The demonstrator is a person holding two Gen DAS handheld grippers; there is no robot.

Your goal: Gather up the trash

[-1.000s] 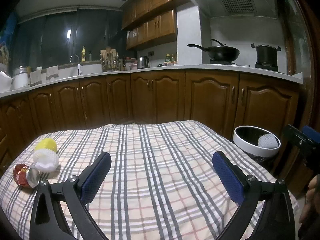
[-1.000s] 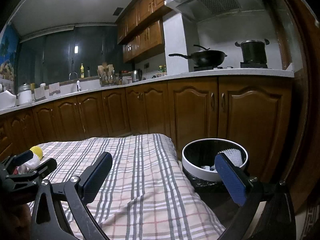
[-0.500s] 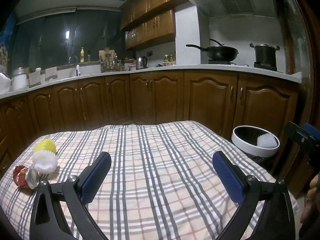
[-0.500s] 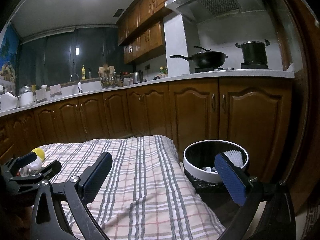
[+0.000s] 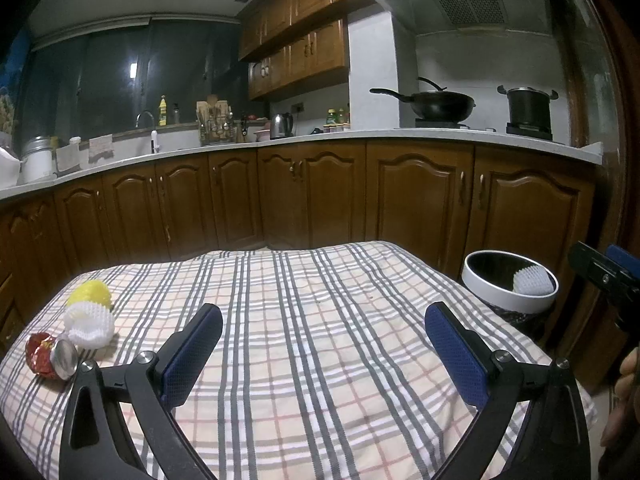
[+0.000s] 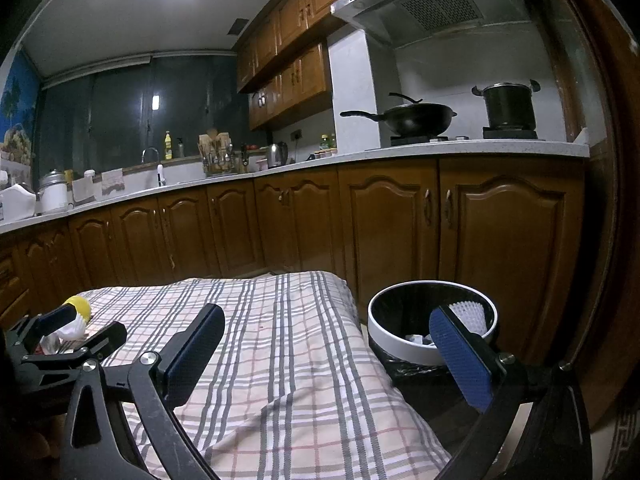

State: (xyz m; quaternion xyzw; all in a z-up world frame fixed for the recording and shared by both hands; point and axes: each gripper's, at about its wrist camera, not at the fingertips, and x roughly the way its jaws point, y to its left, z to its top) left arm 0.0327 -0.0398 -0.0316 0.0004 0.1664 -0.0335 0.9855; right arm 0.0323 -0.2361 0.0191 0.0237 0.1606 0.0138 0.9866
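Note:
On the checked tablecloth at the left lie a crushed red can, a white foam fruit net and a yellow foam net. My left gripper is open and empty above the cloth's near middle, well right of them. My right gripper is open and empty over the table's right edge, beside the white-rimmed trash bin, which holds a white foam net. The bin also shows in the left wrist view. The yellow net shows behind the left gripper in the right wrist view.
Brown kitchen cabinets run behind the table under a white counter with a wok, a pot and a kettle. The bin stands on the floor between table and cabinets.
Both views drift slightly; the right gripper has risen a little beside the bin. Both grippers stay open and empty. The trash has not moved.

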